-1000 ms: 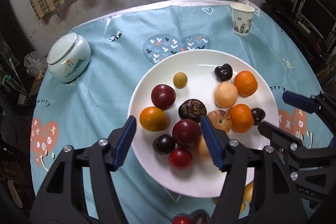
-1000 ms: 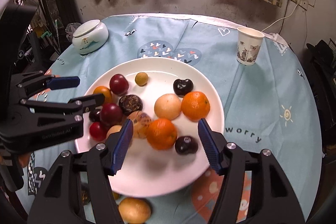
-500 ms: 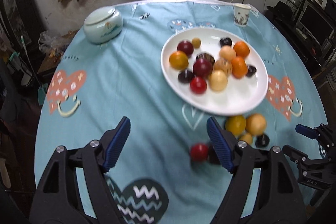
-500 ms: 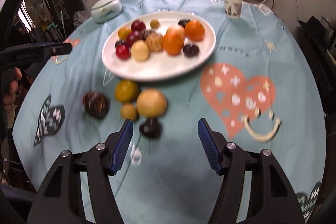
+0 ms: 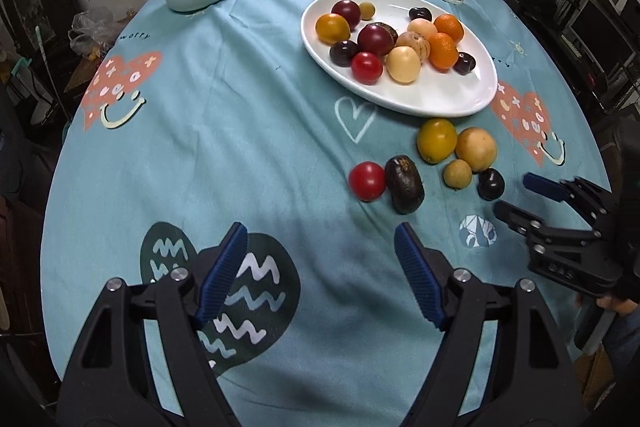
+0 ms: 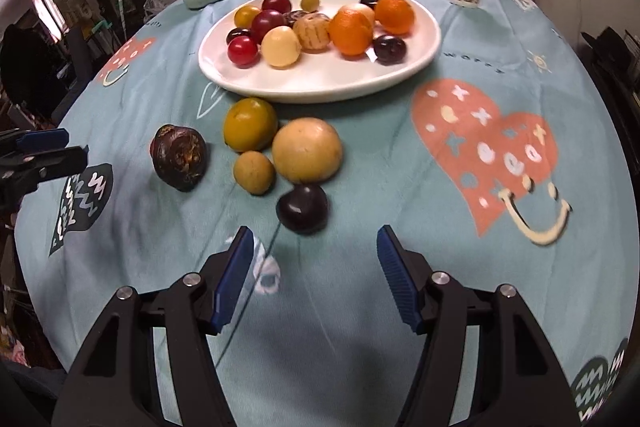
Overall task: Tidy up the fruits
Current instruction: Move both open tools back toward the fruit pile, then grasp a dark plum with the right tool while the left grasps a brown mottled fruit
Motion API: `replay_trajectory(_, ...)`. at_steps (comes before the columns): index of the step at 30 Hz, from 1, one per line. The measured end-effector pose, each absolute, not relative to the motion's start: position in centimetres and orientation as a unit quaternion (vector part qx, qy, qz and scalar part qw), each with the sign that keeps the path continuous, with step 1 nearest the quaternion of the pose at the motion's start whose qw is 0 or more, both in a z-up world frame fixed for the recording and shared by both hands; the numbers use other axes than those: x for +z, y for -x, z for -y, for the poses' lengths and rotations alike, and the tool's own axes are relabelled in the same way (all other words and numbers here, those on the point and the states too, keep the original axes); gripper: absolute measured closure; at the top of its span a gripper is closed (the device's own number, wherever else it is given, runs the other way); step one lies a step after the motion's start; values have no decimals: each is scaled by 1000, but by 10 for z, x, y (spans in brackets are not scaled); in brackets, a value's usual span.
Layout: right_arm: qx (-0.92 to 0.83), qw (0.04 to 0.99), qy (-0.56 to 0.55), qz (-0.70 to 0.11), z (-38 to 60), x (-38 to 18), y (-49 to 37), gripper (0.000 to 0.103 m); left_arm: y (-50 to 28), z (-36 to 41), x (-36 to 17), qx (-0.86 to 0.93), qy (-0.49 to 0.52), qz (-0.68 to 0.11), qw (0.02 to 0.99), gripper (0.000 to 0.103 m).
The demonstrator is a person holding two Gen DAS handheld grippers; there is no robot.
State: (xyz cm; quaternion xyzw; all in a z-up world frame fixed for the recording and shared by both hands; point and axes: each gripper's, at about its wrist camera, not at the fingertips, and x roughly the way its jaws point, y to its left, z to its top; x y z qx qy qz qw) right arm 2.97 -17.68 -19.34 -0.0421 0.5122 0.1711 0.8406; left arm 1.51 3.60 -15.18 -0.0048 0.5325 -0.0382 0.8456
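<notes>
Both grippers, left [image 5: 320,259] & right [image 6: 314,259], wide open w/ nothing held; 6 loose fruits beside plate [image 6: 420,59], nearest dark plum [image 6: 302,207] likely light, smooth, rolls, so pinch across widest part.

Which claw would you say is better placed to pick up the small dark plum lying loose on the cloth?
Right. The right claw is open with the dark plum just ahead of its fingertips, roughly centred. The left claw faces the red fruit instead, farther off.
</notes>
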Motion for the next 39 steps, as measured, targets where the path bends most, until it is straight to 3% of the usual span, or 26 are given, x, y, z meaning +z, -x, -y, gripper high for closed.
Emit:
replay_trajectory(2, 176, 835, 54, -518, 170, -199, -37, 39, -14, -34, -153, -41, 8, -537, 843, 26)
replay_trajectory(4, 179, 826, 68, -530, 165, -207, -45, 56, -15, -29, -156, -44, 10, -543, 839, 26)
replay_trajectory(7, 193, 818, 92, -533, 160, -209, -47, 72, -21, -21, -163, -50, 23, -556, 829, 26)
replay_trajectory(11, 202, 822, 75, -527, 169, -199, -42, 72, -34, -4, -172, -54, 38, -570, 819, 27)
replay_trajectory(16, 203, 826, 55, -523, 185, -193, -35, 72, -57, 12, -190, -47, 67, -596, 799, 54)
replay_trajectory(18, 203, 826, 53, -523, 188, -192, -34, 72, -66, 14, -199, -36, 77, -607, 791, 61)
replay_trajectory(21, 207, 825, 50, -524, 192, -192, -31, 72, -74, 20, -202, -27, 83, -607, 790, 62)
replay_trajectory(22, 207, 824, 51, -525, 193, -193, -30, 72, -75, 23, -200, -32, 81, -604, 792, 71)
replay_trajectory(24, 208, 823, 50, -527, 195, -195, -27, 72, -76, 28, -195, -37, 76, -596, 799, 79)
replay_trajectory(32, 213, 825, 44, -521, 195, -189, -13, 72, -51, 28, -174, -60, 51, -574, 815, 79)
replay_trajectory(39, 217, 831, 29, -512, 189, -178, 5, 72, -17, 38, -138, -64, -41, -518, 852, 84)
